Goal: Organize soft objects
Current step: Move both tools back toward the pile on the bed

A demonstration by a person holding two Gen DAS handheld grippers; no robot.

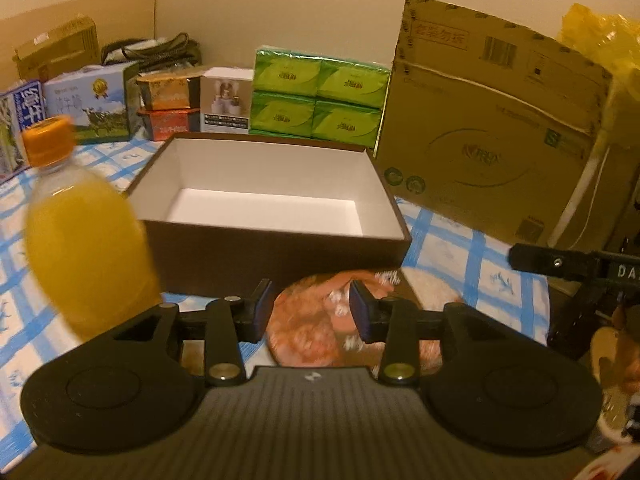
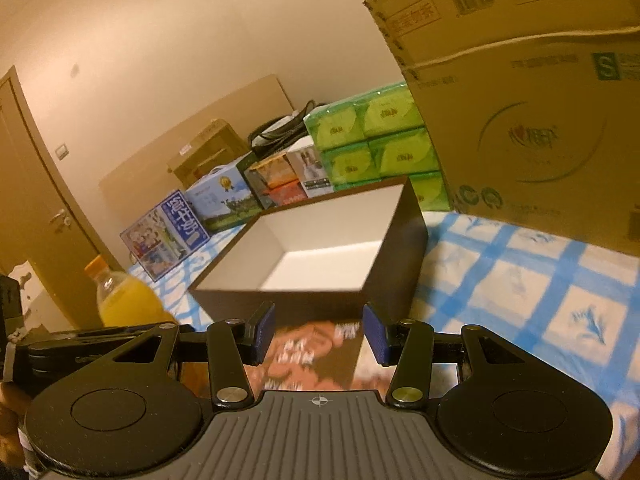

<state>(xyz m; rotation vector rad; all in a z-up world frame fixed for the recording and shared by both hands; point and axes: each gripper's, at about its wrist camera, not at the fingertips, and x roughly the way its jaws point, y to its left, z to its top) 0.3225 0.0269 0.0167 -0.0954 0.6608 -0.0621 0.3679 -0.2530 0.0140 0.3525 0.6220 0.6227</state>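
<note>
- Soft snack packet point(image 1: 316, 320), printed with food pictures, lay flat on the checked tablecloth point(image 1: 472, 256) just before the open brown box point(image 1: 280, 236), probably the container meant to receive it
- Left wrist view: the left gripper point(image 1: 310, 312) hung over the packet, fingers spread apart and grasping nothing, apparently lined up for a pick; an orange juice bottle point(image 1: 84, 236) stood upright at the left, and the right gripper's arm entered at the right edge
- Right wrist view: the right gripper point(image 2: 319, 334) likewise hovered with fingers released, the packet point(image 2: 316, 354) blurred beneath them; the box point(image 2: 320, 256) was empty inside, with green tissue packs point(image 2: 372, 140) stacked beyond
</note>
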